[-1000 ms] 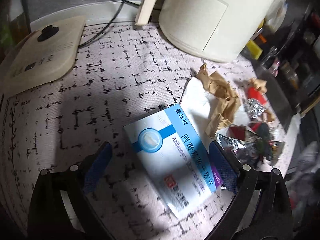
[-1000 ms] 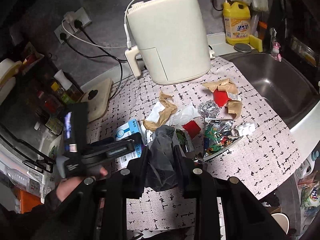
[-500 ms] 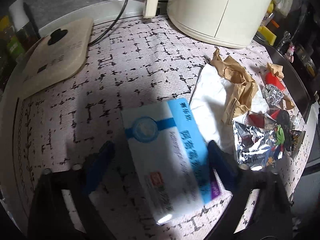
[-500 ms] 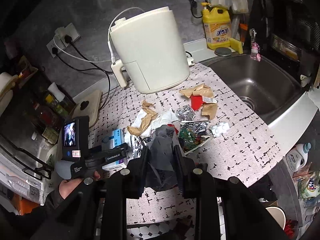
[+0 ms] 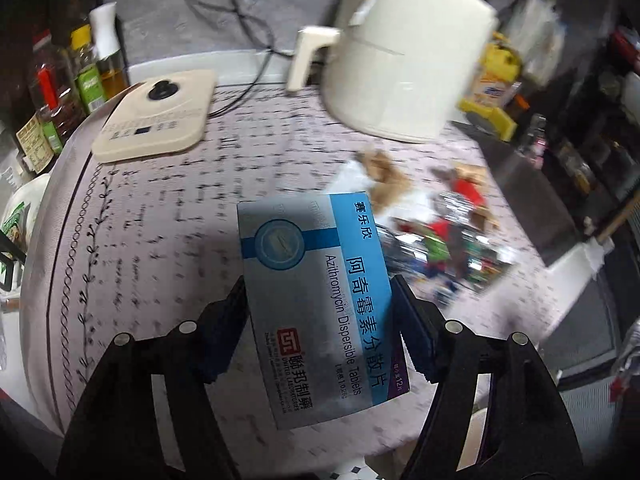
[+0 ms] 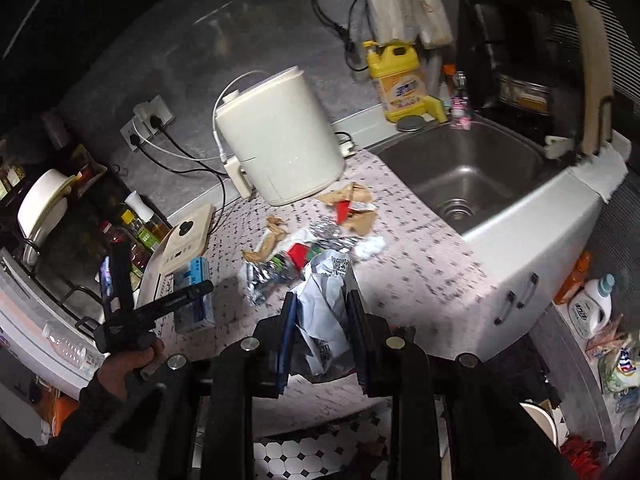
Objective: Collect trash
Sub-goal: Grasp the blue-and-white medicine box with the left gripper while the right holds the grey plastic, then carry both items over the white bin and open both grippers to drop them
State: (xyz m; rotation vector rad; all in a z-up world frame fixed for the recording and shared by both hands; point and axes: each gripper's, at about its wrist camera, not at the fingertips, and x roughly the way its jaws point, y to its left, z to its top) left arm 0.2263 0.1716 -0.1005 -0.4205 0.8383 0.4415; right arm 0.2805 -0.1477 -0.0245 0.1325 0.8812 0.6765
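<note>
A blue and white medicine box (image 5: 316, 292) hangs clear of the patterned counter, tilted, between the pads of my left gripper (image 5: 318, 286). Its jaws are closing and both pads press the box's long sides. The right wrist view shows the same box (image 6: 194, 300) in the left gripper (image 6: 200, 292), with a person's hand on the handle. My right gripper (image 6: 321, 300) is shut on a crumpled grey-white plastic bag (image 6: 332, 268), held above the counter's front edge. A trash pile (image 6: 304, 240) of brown paper, foil and red wrappers lies on the counter behind it.
A cream air fryer (image 6: 280, 136) stands at the back of the counter and a steel sink (image 6: 460, 172) is to the right. A flat cream appliance base (image 5: 156, 120) and several bottles (image 5: 80, 76) sit at the left. A yellow detergent jug (image 6: 400, 80) stands behind the sink.
The left jaws narrowed onto the medicine box and raised it off the counter. The right gripper pulled back and up with the bag, so the counter looks smaller.
</note>
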